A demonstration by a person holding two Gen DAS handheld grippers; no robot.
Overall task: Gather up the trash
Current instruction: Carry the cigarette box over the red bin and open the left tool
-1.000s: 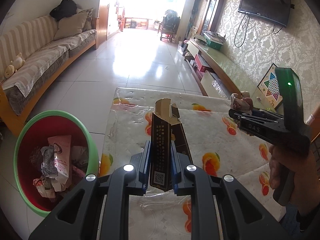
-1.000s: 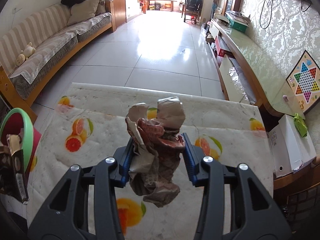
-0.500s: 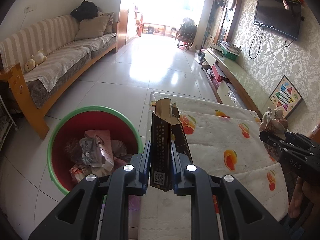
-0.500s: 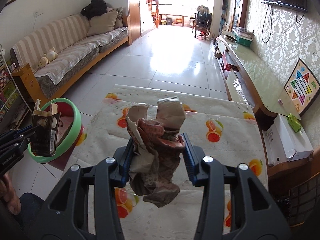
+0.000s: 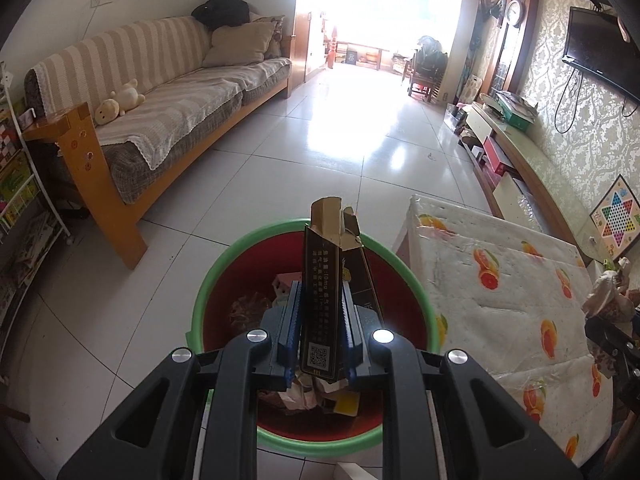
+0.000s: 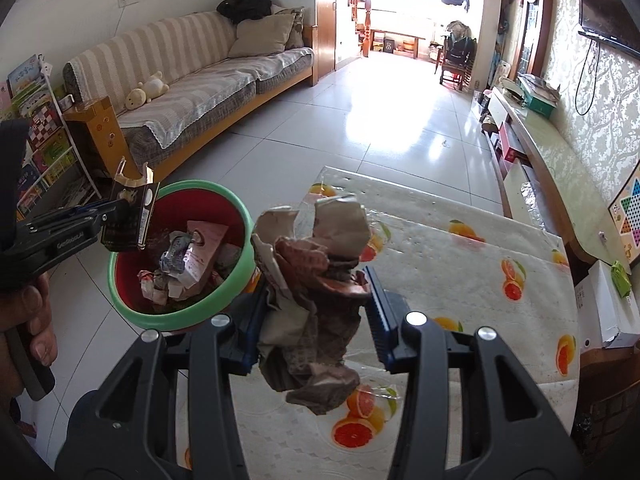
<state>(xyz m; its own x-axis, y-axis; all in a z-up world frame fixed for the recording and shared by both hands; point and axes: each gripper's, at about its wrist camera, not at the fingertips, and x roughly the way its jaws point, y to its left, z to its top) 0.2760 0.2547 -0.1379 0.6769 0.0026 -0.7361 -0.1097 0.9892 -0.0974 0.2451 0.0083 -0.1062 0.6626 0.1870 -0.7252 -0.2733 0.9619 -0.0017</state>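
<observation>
My left gripper (image 5: 320, 322) is shut on a torn dark cigarette box (image 5: 322, 296), held upright over the red bin with a green rim (image 5: 208, 280), which holds several pieces of trash. From the right wrist view the same box (image 6: 128, 218) hangs over the bin's (image 6: 236, 276) left edge, pinched by the left gripper (image 6: 120, 216). My right gripper (image 6: 314, 320) is shut on a crumpled brown and reddish paper wad (image 6: 316, 280), above the table (image 6: 460, 264) with the fruit-print cloth, just right of the bin.
A striped sofa (image 5: 168, 92) with a plush toy stands at the left, a bookshelf (image 6: 36, 128) beside it. A low cabinet (image 5: 520, 148) runs along the right wall under a TV (image 5: 600, 56). White boxes (image 6: 608, 308) lie right of the table.
Both grippers have swung left from over the table toward the bin. The cigarette box now hangs over the bin, and the paper wad has come near its right rim.
</observation>
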